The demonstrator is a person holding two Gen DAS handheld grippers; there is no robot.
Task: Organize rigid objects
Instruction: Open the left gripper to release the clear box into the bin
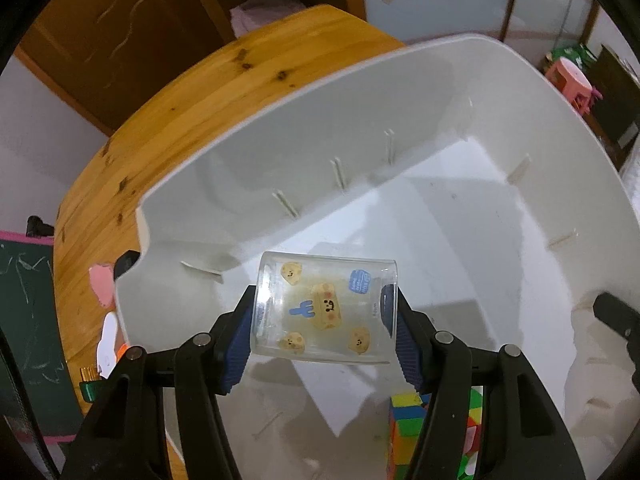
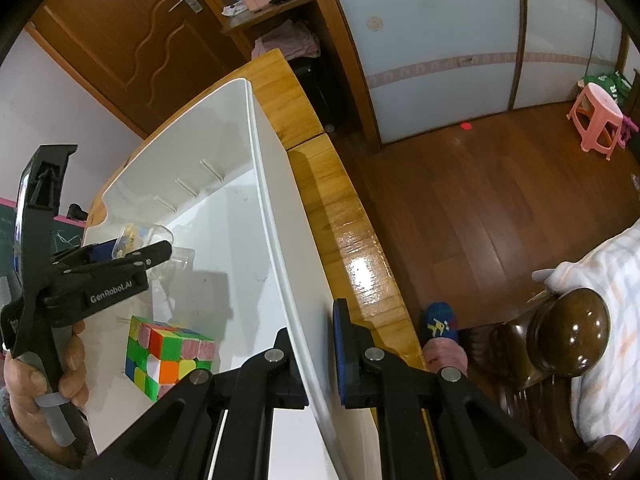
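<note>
**A:** What is each claw doing, and why are things held this way?

**B:** The left claw [image 1: 324,320] is closed part-way on a clear plastic cup [image 1: 326,308] printed with small cartoon figures. The cup lies sideways between the blue pads [image 1: 236,344], which press on its two ends. It hangs inside a large white bin [image 1: 360,92] that sits on a round wooden table [image 1: 192,92]. Judging by the task, the cup is being lowered in to be stored

**A:** And the right one?

**B:** The right claw [image 2: 316,344] is nearly shut, pinching the bin's thin side wall [image 2: 276,208] between its pads. That looks like a steadying grip, so the bin stays put while the other hand loads it

**A:** Where does the cup sit relative to the claw holding it?

**B:** Right at the fingertips, spanning the gap, its printed side facing the camera. From the right wrist view it seems to be above the bin floor, though I cannot tell whether it touches

**A:** Anything else in the bin?

**B:** A colourful puzzle cube [image 2: 170,354] rests on the floor of the bin, near the left claw and below the cup on the person's side. The person's hand [image 2: 44,372] grips the left handle. I judge there is clear floor beyond the cube for the cup
</note>
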